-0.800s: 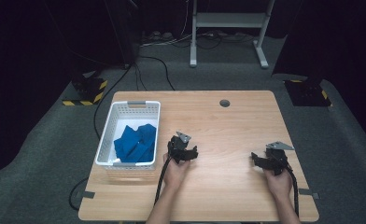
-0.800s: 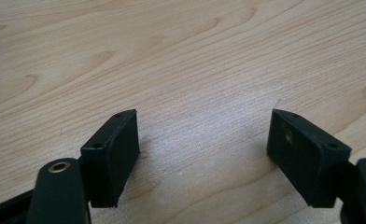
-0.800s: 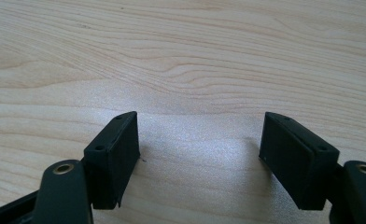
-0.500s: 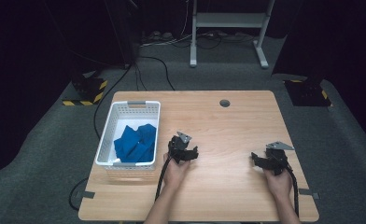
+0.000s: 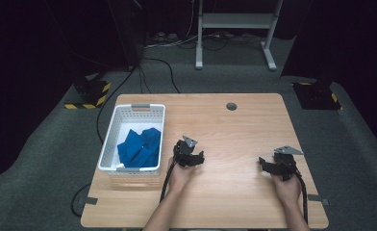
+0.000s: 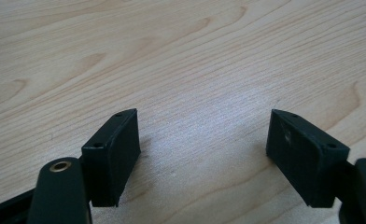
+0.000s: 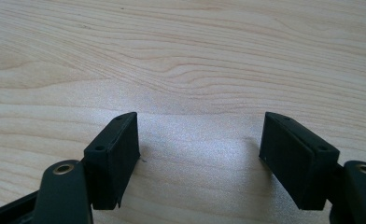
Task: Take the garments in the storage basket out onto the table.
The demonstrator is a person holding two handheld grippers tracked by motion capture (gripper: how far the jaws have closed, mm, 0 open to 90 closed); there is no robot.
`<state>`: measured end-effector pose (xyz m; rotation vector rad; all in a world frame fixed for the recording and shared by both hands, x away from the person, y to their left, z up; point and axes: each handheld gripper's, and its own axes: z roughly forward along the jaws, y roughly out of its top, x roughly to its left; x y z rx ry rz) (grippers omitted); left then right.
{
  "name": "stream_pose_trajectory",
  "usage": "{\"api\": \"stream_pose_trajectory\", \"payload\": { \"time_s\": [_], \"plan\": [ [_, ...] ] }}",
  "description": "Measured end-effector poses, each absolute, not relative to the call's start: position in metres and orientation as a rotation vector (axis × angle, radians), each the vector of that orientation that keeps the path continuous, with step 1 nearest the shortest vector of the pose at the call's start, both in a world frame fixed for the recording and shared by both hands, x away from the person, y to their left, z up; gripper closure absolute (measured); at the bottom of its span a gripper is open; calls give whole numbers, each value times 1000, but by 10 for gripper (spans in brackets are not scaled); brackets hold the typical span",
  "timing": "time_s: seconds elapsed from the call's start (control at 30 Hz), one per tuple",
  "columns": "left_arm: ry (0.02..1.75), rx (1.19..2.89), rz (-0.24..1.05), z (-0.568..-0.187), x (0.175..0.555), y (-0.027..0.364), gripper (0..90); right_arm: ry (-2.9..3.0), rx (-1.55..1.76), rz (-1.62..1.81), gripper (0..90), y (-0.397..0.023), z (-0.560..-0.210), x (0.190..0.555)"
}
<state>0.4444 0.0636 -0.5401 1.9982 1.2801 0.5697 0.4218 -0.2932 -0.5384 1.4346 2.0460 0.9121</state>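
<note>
Two grippers on the wooden table (image 5: 234, 134), one in each hand. Left gripper (image 5: 192, 155) just right of the white plastic basket (image 5: 110, 139), near its right wall but not touching it; jaws spread wide, nothing between them. In the left gripper view, bare wood grain between the two black pads (image 6: 118, 149) — no object pinched. Right gripper (image 5: 268, 166) well apart from the basket, near the table's right edge, jaws likewise spread to their widest, bare table between the pads (image 7: 118, 151) in the right gripper view.

Blue cloth (image 5: 139, 147) crumpled inside the basket, towards its near right corner, resting on the white floor of the basket and against its right wall. Closest to the left gripper, separated from it by the basket wall; far from the right gripper, across most of the table's width.

No brand, label or readable writing on basket, cloth or grippers.

Counted: two grippers, one basket, one heap of blue cloth — whether a single piece or several folded together, impossible to tell. One round cable hole (image 5: 231, 106) near the table's far edge. One grey three-cornered plate on top of each gripper. Yellow-and-black striped blocks (image 5: 94, 91) on the floor beyond the table, two visible.
</note>
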Motion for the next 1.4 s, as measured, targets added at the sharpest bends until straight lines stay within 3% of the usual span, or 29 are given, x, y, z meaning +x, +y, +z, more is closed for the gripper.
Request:
{"api": "stream_pose_trajectory", "payload": {
  "time_s": [1.4],
  "plan": [
    [1239,1975,501,-502,428,68,238,2047,1434,910,283,-293,-538,422]
  ]
}}
